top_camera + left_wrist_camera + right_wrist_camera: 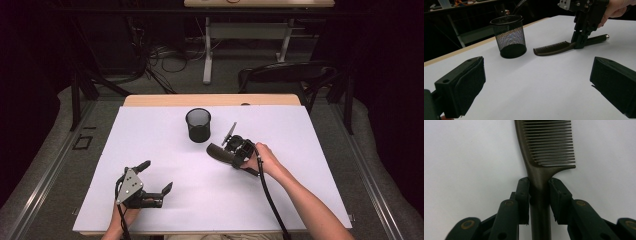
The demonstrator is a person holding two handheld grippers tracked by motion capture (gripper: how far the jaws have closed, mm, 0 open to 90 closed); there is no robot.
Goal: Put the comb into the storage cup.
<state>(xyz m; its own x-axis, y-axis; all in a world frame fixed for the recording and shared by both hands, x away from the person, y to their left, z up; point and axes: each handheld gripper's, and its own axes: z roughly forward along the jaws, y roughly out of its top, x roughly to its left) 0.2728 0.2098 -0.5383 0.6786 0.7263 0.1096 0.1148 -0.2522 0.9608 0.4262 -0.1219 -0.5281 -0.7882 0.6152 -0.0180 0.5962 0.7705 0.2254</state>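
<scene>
Comb point(541, 157): lies flat on the white table point(165, 150), near mesh pen cup point(198, 125).
Right gripper point(539, 195): jaws pinch comb handle.
Left gripper point(155, 176): jaws spread wide, holding nothing.

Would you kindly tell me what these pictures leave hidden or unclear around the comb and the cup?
- Comb: in the right gripper view its tip runs off the top edge and its handle end off the bottom edge.
- Comb in the high view: the right gripper covers its middle, and the teeth are too small to see.
- Mesh cup: its inside is dark in the left gripper view, so any contents cannot be told.
- Left gripper: the hand under it is mostly hidden in the high view.
</scene>
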